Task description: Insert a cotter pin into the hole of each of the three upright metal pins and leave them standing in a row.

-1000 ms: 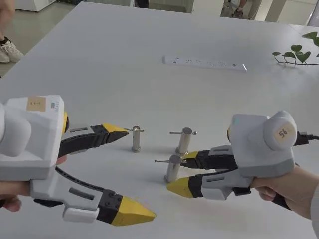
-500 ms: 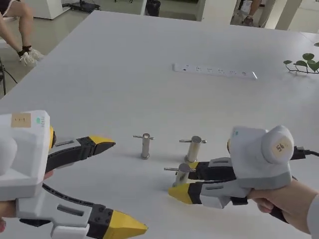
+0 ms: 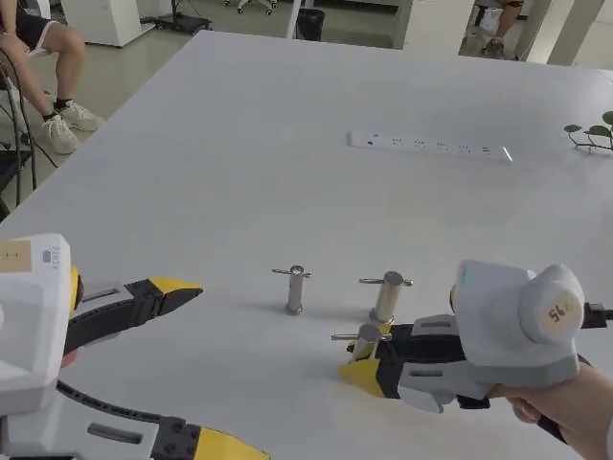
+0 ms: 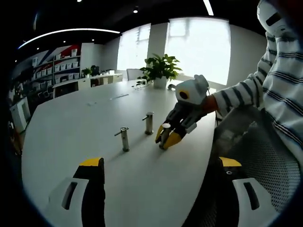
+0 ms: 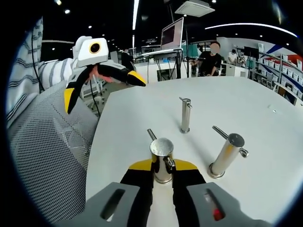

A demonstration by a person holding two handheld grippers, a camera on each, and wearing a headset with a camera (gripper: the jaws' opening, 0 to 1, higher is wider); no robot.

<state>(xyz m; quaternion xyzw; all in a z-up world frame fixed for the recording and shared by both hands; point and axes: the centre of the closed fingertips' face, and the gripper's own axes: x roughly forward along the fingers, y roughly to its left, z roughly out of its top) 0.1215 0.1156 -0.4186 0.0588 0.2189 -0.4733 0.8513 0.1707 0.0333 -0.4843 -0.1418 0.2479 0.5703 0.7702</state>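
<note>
The white table [image 3: 239, 144] took most of the head view. The left gripper [image 3: 215, 369] was low at the left over the table edge, and its jaws stood wide apart with nothing between them; in its own view the left gripper [image 4: 161, 163] looked across the table at the three pins. The right gripper [image 3: 362, 353] lay low over the table, and its two yellow tips were pressed on both sides of the nearest pin [image 3: 365, 337], close to its foot, as the right gripper view [image 5: 163, 166] showed. A white power strip [image 3: 429, 147] lay far behind.

The nearest pin stood upright just in front of the middle pin [image 3: 386, 297]. The far pin [image 3: 295, 289] stood upright to the left, well apart from both grippers. Each pin carried a cotter pin [image 3: 345, 336] through its top.
</note>
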